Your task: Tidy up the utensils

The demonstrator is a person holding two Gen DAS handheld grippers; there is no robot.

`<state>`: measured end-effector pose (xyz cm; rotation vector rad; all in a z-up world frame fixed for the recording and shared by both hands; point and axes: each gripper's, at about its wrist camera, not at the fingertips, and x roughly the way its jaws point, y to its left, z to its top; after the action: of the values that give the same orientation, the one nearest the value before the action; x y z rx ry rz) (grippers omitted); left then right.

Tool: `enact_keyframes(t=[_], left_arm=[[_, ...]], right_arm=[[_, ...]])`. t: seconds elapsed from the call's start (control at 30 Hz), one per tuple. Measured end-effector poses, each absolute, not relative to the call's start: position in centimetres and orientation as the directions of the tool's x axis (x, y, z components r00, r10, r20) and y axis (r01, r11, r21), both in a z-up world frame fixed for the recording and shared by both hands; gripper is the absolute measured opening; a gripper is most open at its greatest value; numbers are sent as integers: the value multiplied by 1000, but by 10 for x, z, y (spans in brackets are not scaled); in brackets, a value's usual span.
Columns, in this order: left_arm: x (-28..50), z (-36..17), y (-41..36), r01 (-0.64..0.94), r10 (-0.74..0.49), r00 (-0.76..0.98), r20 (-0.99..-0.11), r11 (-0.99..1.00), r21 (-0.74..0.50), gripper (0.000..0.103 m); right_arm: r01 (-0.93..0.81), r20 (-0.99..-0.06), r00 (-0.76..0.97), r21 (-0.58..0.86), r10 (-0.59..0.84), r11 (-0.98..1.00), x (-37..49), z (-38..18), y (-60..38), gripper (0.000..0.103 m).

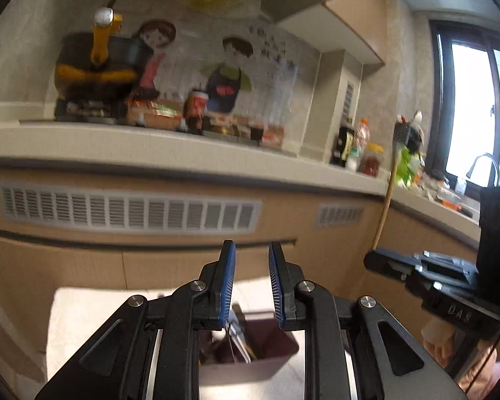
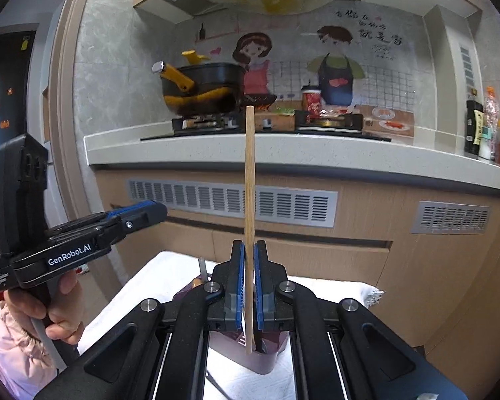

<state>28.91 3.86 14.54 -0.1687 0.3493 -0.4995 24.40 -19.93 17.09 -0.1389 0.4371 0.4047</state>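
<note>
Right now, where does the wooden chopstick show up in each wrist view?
Left wrist view: the wooden chopstick rises at the right, from the right claw towards the counter.
Right wrist view: wooden chopstick upright at centre, clamped in the right claw, lower end over the purple utensil holder.
Shared landmark: black pot with yellow handle.

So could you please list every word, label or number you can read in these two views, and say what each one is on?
"GenRobot.AI": white print on the side of the left gripper, right wrist view.
"DAS": raised letters on the body of the right gripper, left wrist view; blurred, uncertain.
Handwritten characters on the wall sticker: not legible.
Bottle labels and red cup: too small to read.
</note>
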Motion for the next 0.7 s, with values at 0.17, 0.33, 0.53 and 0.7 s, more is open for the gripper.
enact_keyframes(t=[0.17,0.33,0.53,0.7], left_arm=[[311,88,17,472,-520,694,-499,851,-231,28],[314,8,-22,559,-586,450,-674,773,-298,34],[328,-54,-47,568,-505,322,-801,780,-263,34],[328,-65,-10,481,-527,287,-800,801,-356,35]], right_arm=[[-387,-483,815,-43,320,921,244,154,-211,5],[-346,-506,813,-22,288,938,237,144,-233,5],[-305,-529,812,-27,245,952,224,137,-255,5],[-293,-555,800,-32,227,955,214,126,-265,5]])
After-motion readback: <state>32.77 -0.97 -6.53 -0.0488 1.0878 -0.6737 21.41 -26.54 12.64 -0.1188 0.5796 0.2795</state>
